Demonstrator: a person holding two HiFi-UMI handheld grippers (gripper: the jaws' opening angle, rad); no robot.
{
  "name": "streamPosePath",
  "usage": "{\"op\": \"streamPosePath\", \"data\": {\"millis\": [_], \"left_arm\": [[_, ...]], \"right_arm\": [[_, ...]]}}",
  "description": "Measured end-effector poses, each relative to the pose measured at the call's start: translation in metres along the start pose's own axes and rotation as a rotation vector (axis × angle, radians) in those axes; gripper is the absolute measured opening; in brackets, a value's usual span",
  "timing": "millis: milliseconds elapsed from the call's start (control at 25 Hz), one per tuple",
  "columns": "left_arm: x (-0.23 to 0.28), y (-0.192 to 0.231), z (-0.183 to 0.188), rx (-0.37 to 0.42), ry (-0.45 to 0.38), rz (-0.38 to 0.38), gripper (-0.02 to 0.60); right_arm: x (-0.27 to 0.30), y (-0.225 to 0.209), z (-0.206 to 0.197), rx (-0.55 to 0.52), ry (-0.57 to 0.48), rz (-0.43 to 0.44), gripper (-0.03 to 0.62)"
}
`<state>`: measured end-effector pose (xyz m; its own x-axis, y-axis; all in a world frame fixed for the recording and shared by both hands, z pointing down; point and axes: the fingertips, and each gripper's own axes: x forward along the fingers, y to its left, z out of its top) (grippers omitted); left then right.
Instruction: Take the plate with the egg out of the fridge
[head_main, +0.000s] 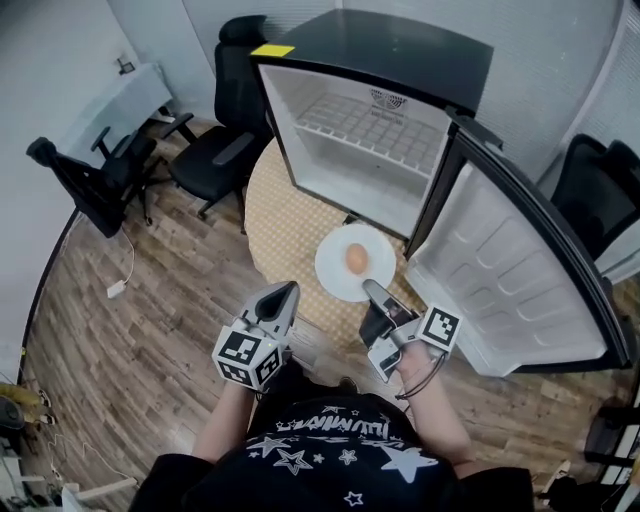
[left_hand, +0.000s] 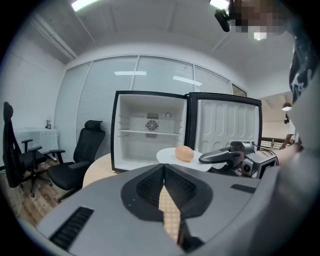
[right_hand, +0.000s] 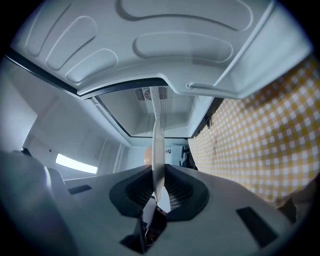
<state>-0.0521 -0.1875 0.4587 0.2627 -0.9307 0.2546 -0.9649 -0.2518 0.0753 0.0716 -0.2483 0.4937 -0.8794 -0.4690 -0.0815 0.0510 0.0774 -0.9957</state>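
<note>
Jaws of the right gripper clamp the near rim of the plate, holding it level, likely so the egg cannot roll, above the table just outside the open fridge, while the left gripper hangs with jaws together, empty

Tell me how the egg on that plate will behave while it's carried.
The egg lies loose and round on the smooth plate, so it probably rolls if tilted. The right tongs pinch only the rim, so the plate may dip.
</note>
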Motion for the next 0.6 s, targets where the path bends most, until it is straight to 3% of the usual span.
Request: {"op": "streamPosePath", "data": {"millis": [600], "left_arm": [[-0.044,-0.014,0.005,-0.029,-0.037,0.031,0.008]], "right_arm": [[-0.003,-0.003,-0.014,0.005,0.021,0.006,0.060]]}}
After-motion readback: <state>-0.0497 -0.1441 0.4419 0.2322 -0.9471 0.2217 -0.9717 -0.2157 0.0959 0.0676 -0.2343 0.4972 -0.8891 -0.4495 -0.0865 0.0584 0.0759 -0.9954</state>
